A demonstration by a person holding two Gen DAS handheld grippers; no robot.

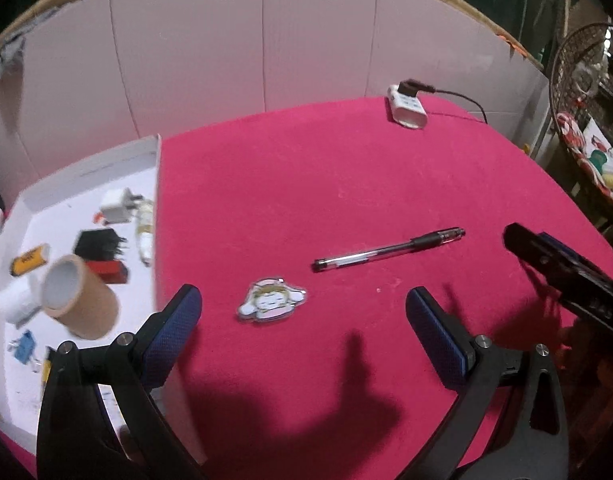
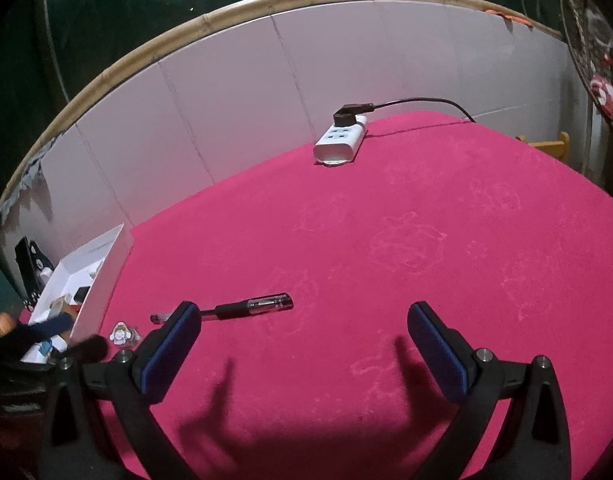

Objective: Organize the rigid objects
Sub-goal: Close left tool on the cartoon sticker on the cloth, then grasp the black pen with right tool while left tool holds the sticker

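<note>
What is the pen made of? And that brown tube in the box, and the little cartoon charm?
The pen looks like clear hard plastic with a black, probably rubbery grip. The brown tube seems to be matte cardboard, white inside. The cartoon charm looks like glossy flat plastic, maybe acrylic, with a clear edge.

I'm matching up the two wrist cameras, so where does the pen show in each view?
Left wrist view: the pen lies on the pink cloth right of centre, beyond the open left gripper.
Right wrist view: the pen lies left of centre, partly hidden behind a finger of the open right gripper.
Shared landmark: the white power strip at the far edge of the table.
</note>
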